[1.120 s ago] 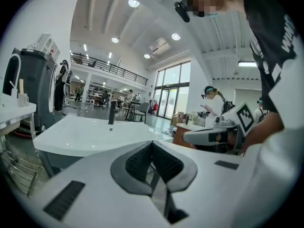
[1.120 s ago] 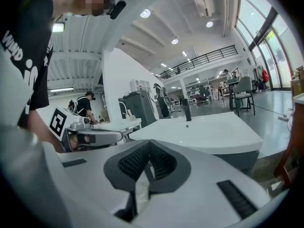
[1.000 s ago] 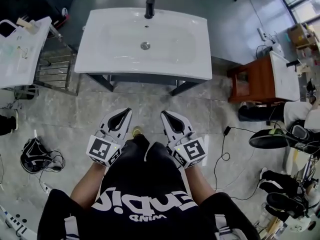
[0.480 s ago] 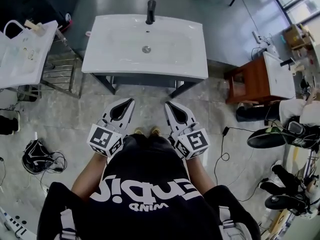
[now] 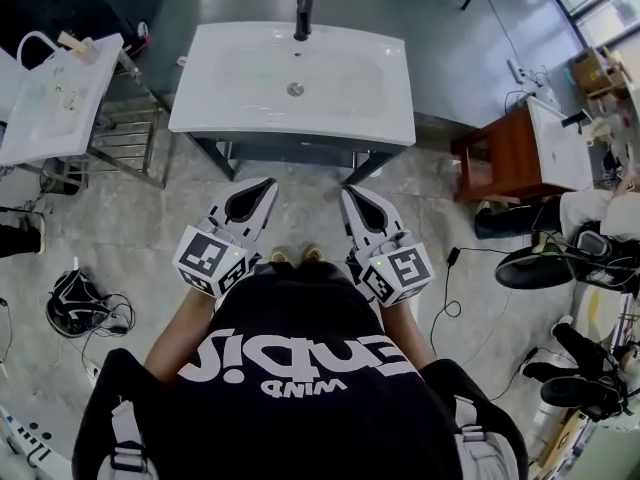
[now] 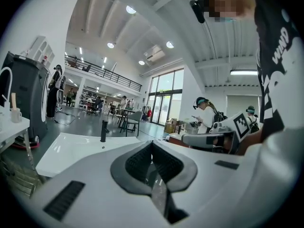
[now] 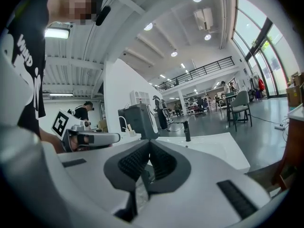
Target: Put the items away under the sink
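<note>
A white sink (image 5: 240,83) with a black faucet (image 5: 303,16) stands on a dark frame (image 5: 290,154) just ahead of me. I hold both grippers side by side at waist height, pointing at the frame's front. The left gripper (image 5: 270,182) is shut with nothing in it, and so is the right gripper (image 5: 348,191). In the left gripper view the jaws (image 6: 152,142) meet in front of the sink top (image 6: 71,151) and faucet (image 6: 103,131). The right gripper view shows closed jaws (image 7: 149,141), the sink (image 7: 213,146) and the other gripper (image 7: 90,137).
A second white basin (image 5: 45,108) on a metal rack stands at the left. At the right is a brown wooden stand (image 5: 505,168) with a white top. Cables (image 5: 75,313) lie on the floor at the left, a black cord (image 5: 445,308) at the right. People stand nearby.
Both grippers have moved slightly forward toward the sink frame and a little to the right in the picture. They stay shut throughout.
</note>
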Action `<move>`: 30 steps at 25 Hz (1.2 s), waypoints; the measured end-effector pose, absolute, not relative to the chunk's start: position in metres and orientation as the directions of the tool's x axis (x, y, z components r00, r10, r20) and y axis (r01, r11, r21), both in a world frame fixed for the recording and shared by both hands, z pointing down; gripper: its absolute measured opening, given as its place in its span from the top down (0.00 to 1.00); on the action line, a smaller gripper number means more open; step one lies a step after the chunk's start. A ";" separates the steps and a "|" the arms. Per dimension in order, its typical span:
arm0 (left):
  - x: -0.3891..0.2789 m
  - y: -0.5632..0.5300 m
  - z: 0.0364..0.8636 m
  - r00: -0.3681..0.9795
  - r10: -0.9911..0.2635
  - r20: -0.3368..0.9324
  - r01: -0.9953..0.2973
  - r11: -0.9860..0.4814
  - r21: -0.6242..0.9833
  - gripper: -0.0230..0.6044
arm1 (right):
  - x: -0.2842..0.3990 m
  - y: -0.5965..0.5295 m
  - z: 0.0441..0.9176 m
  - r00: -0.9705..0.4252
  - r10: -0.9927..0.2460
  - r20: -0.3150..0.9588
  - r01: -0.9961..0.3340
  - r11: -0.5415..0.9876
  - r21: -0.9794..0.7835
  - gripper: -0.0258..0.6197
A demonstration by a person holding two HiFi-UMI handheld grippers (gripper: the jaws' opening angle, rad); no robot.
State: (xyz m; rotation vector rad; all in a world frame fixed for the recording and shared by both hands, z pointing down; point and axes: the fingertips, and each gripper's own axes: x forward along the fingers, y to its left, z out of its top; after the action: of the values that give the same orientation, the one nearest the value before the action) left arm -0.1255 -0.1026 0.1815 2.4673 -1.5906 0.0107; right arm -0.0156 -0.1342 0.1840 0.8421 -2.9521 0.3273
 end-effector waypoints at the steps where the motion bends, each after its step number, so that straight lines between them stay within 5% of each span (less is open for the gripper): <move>1: -0.124 -0.102 0.178 0.420 -0.900 0.115 -0.902 -0.400 0.164 0.93 | -0.014 -0.135 0.182 -0.846 -0.522 0.106 -0.533 0.823 -0.198 0.93; 30: -0.107 -0.118 0.153 0.372 -0.926 0.067 -0.922 -0.360 0.144 0.93 | -0.011 -0.147 0.173 -0.885 -0.455 0.095 -0.465 0.867 -0.177 0.93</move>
State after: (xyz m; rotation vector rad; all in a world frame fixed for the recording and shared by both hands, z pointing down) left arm -0.1074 -0.1182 0.1533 2.4683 -1.6772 -0.0382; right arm -0.0105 -0.1474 0.1732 0.7362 -2.9868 0.3027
